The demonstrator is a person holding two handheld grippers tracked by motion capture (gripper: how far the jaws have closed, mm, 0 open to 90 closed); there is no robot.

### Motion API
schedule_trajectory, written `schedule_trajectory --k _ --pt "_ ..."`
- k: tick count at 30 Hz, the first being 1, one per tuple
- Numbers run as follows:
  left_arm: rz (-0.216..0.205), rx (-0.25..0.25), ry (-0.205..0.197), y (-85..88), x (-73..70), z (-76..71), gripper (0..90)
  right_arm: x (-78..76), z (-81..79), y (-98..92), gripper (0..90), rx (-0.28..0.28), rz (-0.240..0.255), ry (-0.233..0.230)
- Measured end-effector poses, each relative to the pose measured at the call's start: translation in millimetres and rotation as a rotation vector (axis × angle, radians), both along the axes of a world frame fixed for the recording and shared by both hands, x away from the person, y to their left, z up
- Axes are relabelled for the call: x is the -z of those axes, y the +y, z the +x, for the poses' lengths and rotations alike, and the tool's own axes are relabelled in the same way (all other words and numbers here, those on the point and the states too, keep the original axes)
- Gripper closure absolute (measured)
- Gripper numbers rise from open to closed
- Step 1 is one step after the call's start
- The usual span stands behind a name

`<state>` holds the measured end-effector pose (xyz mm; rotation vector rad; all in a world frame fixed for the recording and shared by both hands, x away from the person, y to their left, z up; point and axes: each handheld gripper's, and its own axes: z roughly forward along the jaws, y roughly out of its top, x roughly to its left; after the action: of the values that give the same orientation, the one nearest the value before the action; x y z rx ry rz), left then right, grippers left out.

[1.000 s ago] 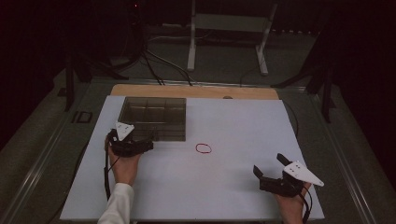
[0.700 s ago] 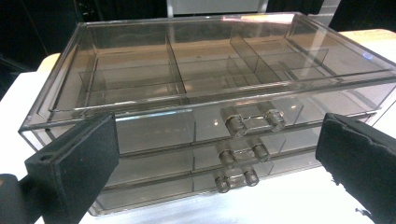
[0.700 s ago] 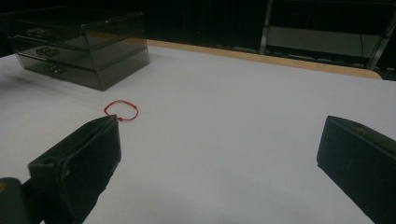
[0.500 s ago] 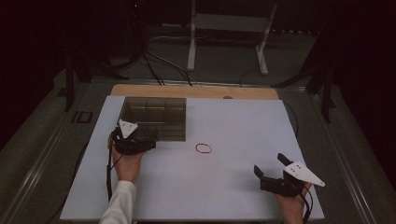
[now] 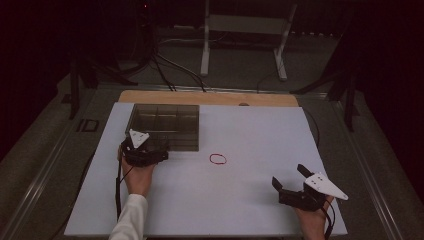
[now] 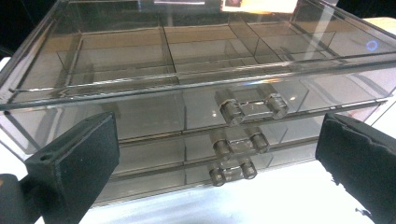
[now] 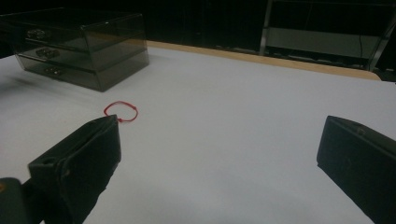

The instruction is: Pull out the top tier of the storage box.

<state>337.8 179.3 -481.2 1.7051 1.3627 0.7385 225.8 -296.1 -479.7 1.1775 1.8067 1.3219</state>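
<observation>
A smoky clear plastic drawer box (image 5: 165, 125) stands at the back left of the white mat (image 5: 250, 130). My left gripper (image 5: 146, 151) sits just in front of it, open, with nothing between its jaws. In the left gripper view the box (image 6: 187, 70) is very close. Its three stacked drawer handles (image 6: 240, 142) lie between the spread jaws of that gripper (image 6: 215, 126). A small red loop (image 5: 217, 159) lies on the mat right of the box, also seen as the red loop (image 7: 121, 111). My right gripper (image 5: 290, 176) rests open at the front right, far from both.
A wooden strip (image 5: 210, 97) runs along the mat's far edge. Behind the table stand a metal frame (image 5: 245, 45) and trailing cables (image 5: 165, 65) in the dark. The box (image 7: 79, 44) is far left in the right gripper view.
My left gripper has crept a little forward and right, closer to the drawer fronts. The right gripper and the red loop have stayed where they were.
</observation>
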Motion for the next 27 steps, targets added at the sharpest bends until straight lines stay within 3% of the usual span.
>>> schedule_trajectory --k 10,19,27 --pt "0.005 -0.005 0.016 0.6 0.6 3.6 1.1 0.2 0.3 -0.1 0.0 0.0 0.001 0.002" --pt "-0.017 -0.03 0.021 4.9 -2.7 9.7 1.1 0.3 0.4 0.2 0.1 -0.002 0.001 0.004" --pt "0.009 -0.023 0.021 -7.7 -4.0 6.2 1.9 0.2 0.4 -0.3 0.0 -0.001 0.001 0.003"
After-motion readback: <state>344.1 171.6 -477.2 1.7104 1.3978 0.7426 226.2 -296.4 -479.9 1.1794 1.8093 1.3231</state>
